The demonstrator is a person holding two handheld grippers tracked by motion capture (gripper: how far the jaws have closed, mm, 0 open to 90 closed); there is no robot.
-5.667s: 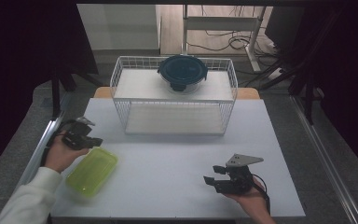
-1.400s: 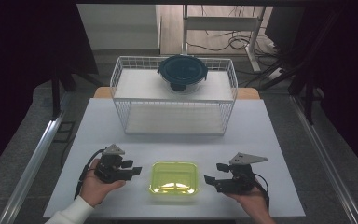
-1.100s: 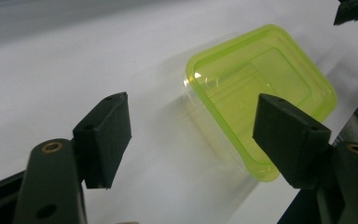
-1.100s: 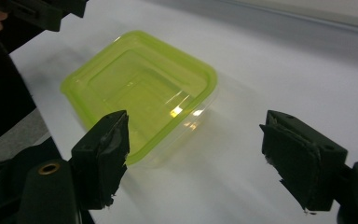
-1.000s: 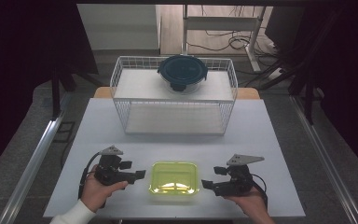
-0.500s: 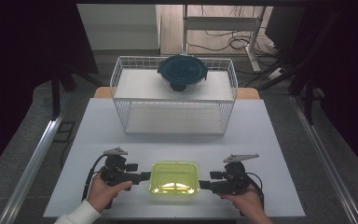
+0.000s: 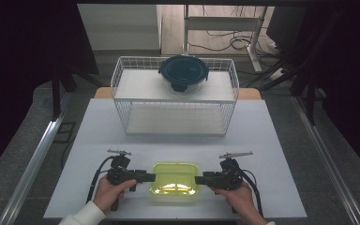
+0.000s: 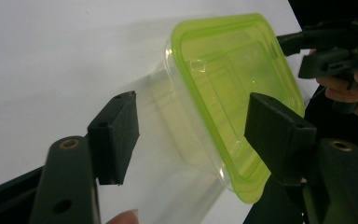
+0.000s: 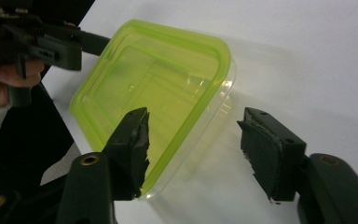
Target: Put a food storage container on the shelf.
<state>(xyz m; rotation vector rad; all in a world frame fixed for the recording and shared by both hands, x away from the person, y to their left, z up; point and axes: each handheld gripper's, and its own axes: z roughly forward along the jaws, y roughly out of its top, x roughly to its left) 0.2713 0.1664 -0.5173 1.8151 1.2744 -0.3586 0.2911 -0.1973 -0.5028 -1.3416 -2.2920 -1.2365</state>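
A clear box with a lime-green lid [image 7: 175, 179] lies flat on the white table [image 7: 262, 140], near its front edge. My left gripper [image 7: 151, 177] reaches its left end and my right gripper [image 7: 198, 179] its right end, both held level. In the left gripper view the jaws have just been closing around the box's end [image 8: 214, 93], and a gap remains beside the left pad [image 8: 116, 133]. In the right gripper view the jaws have also been closing, with the box's corner [image 9: 168, 93] between them and clear of the right pad [image 9: 265, 154].
A white wire basket [image 7: 176, 101] stands at the back middle of the table. A dark blue round lidded container [image 7: 183, 72] sits at its back. The person's hands [image 7: 105, 192] come in from the front edge. Dark floor and cables lie beyond the table.
The box, first at the front left, now lies at the front middle. Over the last second both grippers have sunk and come inward to its ends, and their jaws have narrowed.
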